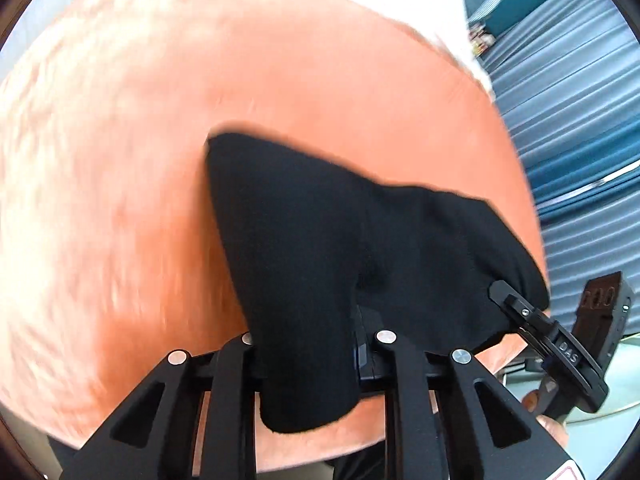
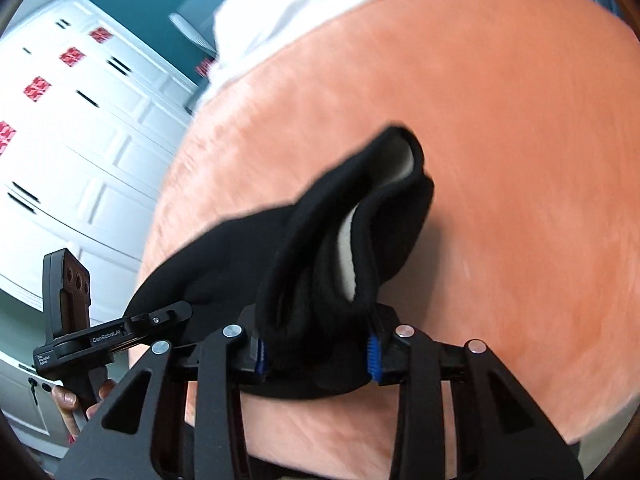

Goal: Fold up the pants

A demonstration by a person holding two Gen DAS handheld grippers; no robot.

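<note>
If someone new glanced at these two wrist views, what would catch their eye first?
The black pants, bunched and clamped in both the left gripper and right gripper, fill the centre of each view. Behind them spreads a bright orange fuzzy blanket. In the right wrist view, a pale lining shows inside the fabric's folds.

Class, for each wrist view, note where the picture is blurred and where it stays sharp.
Left wrist view: the orange blanket is smeared by motion, while the left gripper stays sharp. Right wrist view: the blanket streaks too; the right gripper stays crisp.
</note>
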